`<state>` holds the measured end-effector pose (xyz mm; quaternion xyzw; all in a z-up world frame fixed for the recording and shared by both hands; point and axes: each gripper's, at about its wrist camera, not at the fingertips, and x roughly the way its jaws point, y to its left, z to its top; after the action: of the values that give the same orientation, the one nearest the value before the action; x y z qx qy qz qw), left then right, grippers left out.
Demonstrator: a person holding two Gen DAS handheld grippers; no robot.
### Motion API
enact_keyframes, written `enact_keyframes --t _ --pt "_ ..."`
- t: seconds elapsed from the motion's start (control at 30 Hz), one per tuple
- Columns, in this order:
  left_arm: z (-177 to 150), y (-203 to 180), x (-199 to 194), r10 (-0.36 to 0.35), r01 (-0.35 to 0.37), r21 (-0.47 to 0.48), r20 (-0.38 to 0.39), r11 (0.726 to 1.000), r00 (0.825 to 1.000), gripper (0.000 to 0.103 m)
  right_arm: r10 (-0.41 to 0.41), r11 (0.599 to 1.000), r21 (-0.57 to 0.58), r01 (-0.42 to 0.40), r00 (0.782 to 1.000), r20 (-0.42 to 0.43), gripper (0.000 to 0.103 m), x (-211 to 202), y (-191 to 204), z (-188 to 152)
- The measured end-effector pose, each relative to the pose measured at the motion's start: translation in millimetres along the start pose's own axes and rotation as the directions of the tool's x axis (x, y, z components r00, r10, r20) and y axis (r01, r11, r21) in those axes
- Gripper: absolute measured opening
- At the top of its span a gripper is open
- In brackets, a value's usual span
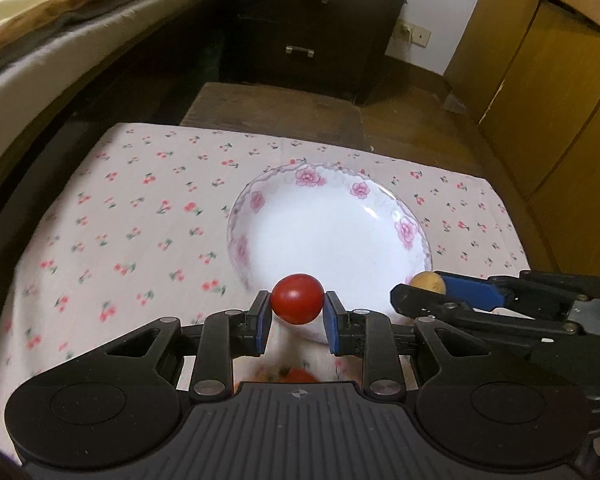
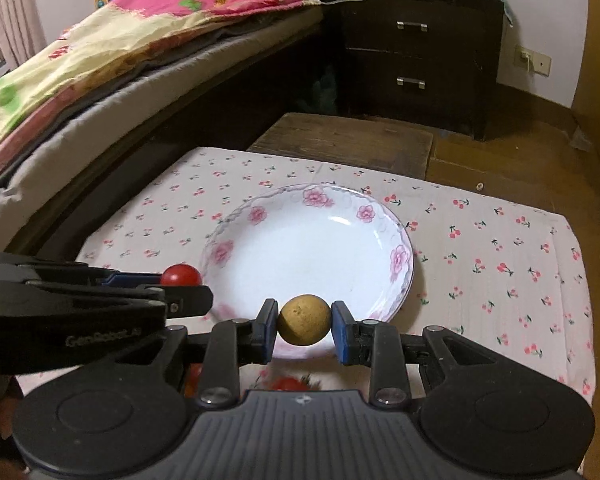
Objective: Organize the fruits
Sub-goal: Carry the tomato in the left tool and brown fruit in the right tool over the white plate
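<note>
Holding one fruit each, both grippers hang at the near rim of the plate [image 2: 396, 240], which lies bare on the cherry-print cloth [image 2: 500, 264] covering the surface. The left gripper [image 1: 297, 314] pinches a red tomato [image 1: 297, 298] between its blue pads, just at the plate's near left edge. The right gripper [image 2: 305, 322] is clamped on a tan round fruit [image 2: 304, 319], a little to the right of it and over the near rim. Nothing has been set inside the plate so far, so the sorting looks barely begun: two fruits are lifted and on hand, none delivered. More fruit remains on the near side, where red blurred shapes [image 2: 288, 383] show below the gripper, too unclear to count. What seems left is to lower these two into the plate, let go, and fetch the rest. Beyond the surface stand a bed [image 2: 100, 60] at the left and a dark nightstand [image 2: 416, 56] at the far end.
</note>
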<state>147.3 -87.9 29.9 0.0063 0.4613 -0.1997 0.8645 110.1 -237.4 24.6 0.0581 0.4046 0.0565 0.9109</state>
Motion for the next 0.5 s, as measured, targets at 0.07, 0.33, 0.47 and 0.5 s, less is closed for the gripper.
enact_keyframes --t 0.07,0.33,0.47,0.5 --pt "5 -1 12 0.008 -0.008 0.002 -0.013 1.0 1.0 0.035 -0.003 1.0 0.009 0.003 1.0 -0.009 0.03 10 -6 4" --pt "12 4 41 0.027 -0.028 -0.01 -0.055 1.0 0.998 0.035 -0.004 1.0 0.0 0.004 0.999 -0.042 0.03 40 -15 10" --pt "14 3 46 0.037 -0.037 -0.003 -0.056 0.999 0.998 0.035 -0.001 1.0 0.008 0.002 0.999 -0.046 0.03 47 -18 11" --pt "14 3 47 0.037 -0.038 -0.004 -0.059 0.999 0.998 0.035 -0.004 1.0 0.007 0.004 0.999 -0.046 0.03 48 -18 11"
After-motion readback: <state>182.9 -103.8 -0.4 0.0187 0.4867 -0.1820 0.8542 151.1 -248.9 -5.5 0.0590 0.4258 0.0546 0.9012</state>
